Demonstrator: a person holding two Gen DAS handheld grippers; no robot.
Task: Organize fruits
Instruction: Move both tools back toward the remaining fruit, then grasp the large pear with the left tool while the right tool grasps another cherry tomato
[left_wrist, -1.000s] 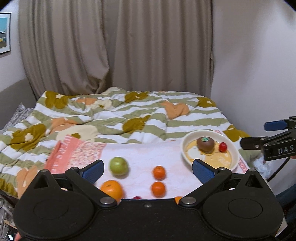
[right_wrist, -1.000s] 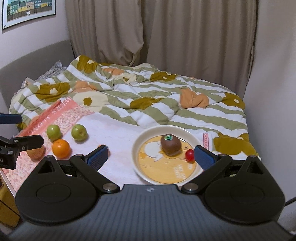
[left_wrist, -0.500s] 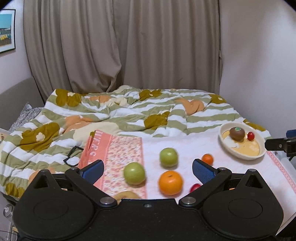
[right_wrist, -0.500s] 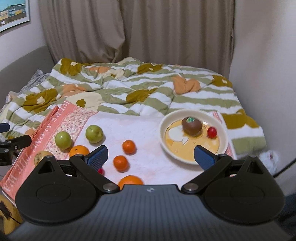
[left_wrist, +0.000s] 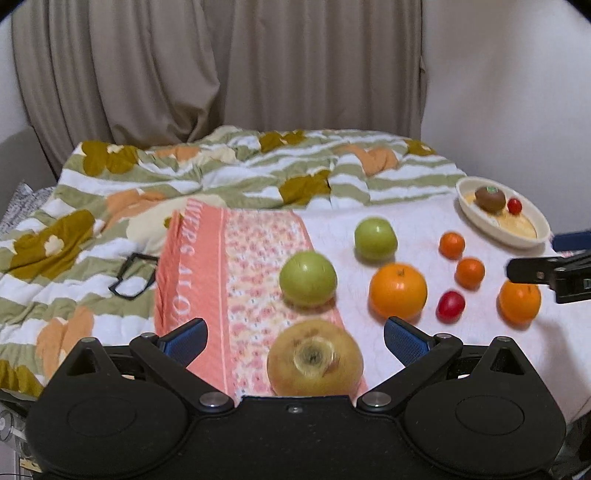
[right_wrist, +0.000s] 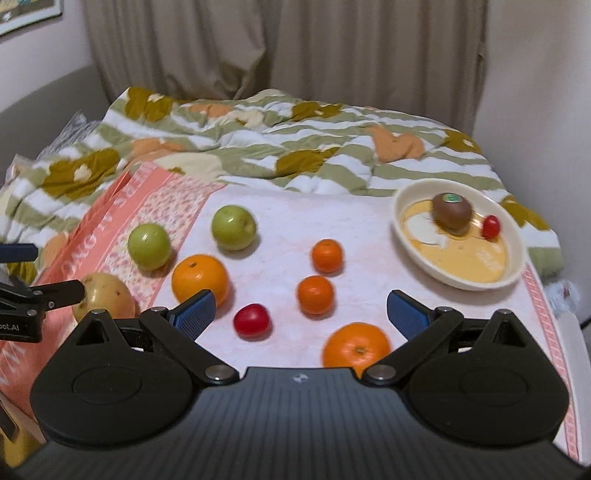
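While most fruit lies loose on the white cloth (right_wrist: 280, 221), only the kiwi (right_wrist: 451, 213) and a cherry tomato (right_wrist: 491, 226) sit in the cream bowl (right_wrist: 513, 273) at the far right, likely the collecting spot. Nearest the left gripper (left_wrist: 294, 340), whose jaws stand spread and empty, is the yellow pear (left_wrist: 314, 359), framed as if for a pick. Equally wide and empty, the right gripper (right_wrist: 301, 311) hovers above a red tomato (right_wrist: 251, 320) and an orange (right_wrist: 356, 347).

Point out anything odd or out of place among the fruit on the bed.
A pair of black glasses lies on the striped quilt, left of the cloth. It is no fruit and seems stray. Otherwise nothing looks spilled or damaged.
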